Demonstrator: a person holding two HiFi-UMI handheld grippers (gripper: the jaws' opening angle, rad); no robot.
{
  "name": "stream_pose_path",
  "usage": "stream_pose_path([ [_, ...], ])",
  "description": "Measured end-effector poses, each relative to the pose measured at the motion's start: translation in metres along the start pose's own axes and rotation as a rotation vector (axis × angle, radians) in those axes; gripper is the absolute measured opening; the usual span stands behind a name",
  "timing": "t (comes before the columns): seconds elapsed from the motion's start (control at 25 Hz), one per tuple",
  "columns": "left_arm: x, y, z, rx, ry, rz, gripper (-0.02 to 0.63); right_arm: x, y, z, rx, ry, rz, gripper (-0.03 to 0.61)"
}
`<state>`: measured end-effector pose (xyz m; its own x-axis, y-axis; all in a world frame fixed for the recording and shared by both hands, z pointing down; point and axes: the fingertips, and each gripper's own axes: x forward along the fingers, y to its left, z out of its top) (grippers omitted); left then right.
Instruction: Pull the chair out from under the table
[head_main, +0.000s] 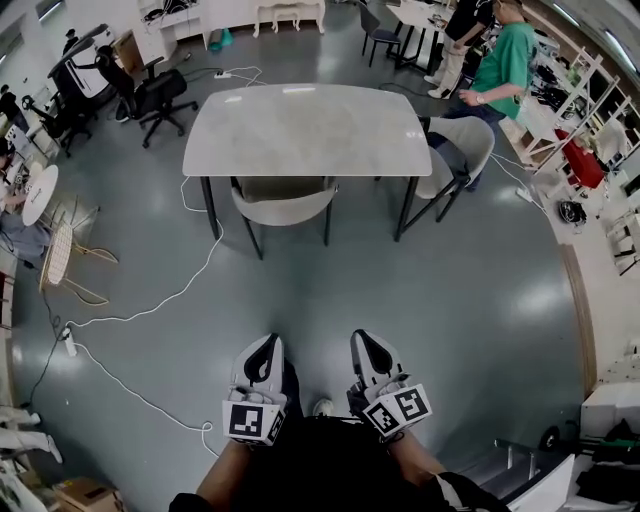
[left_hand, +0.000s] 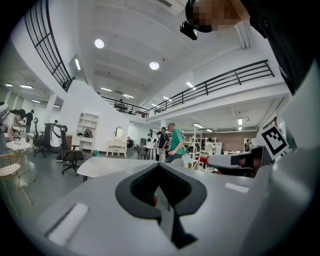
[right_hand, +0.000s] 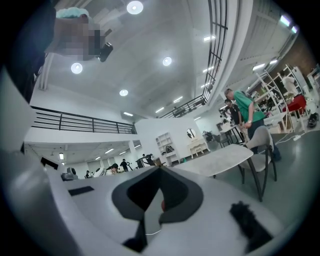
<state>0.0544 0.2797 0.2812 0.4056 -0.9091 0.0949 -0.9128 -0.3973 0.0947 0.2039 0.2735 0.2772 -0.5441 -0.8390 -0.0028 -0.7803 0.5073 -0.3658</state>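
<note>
We are at the approach step, and nothing is gripped yet. The chair (head_main: 283, 203) sits tucked under the near edge of the desk (head_main: 300, 130), with its seat beneath the top and its curved backrest facing us. We stand well apart from it across open floor.

The left tongs (head_main: 268, 352) are pressed together with nothing between them, and the right tongs (head_main: 366, 350) are likewise together and empty. Both are held level, side by side, aimed toward the desk.

As we judge it, the next move is to close the gap to the chair and spread both tongs. We would then clamp them on the backrest's top rim, one toward each end, so the pull comes back evenly and the chair does not twist against the desk legs.

A second chair (head_main: 462, 150) stands at the desk's right end and is probably not our target. A white cable (head_main: 150, 305) trails over the floor to our left, so we should draw the chair straight back, clear of it
</note>
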Motion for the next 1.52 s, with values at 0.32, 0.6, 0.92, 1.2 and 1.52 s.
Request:
stream_pose_path([
  [0.32,0.056,0.061,0.006,-0.03,0.016,-0.018,0.009,0.084,-0.012,0.003,-0.014,0.023,-0.019,0.017],
  [0.6,0.103,0.122,0.006,-0.059,0.039,-0.068,0.009,0.163,-0.015,0.0,-0.008,0.031,-0.058,0.017],
  [0.92,0.147,0.188,0.012,-0.031,0.036,-0.11,0.009,0.238,-0.02,0.001,-0.015,0.022,-0.105,0.017],
  [1.2,0.165,0.228,0.014,-0.041,0.039,-0.1,0.009,0.277,-0.014,0.004,-0.018,0.009,-0.106,0.017],
  [1.52,0.201,0.226,0.01,-0.041,0.059,-0.104,0.009,0.308,-0.039,0.005,-0.013,0.032,-0.079,0.017],
])
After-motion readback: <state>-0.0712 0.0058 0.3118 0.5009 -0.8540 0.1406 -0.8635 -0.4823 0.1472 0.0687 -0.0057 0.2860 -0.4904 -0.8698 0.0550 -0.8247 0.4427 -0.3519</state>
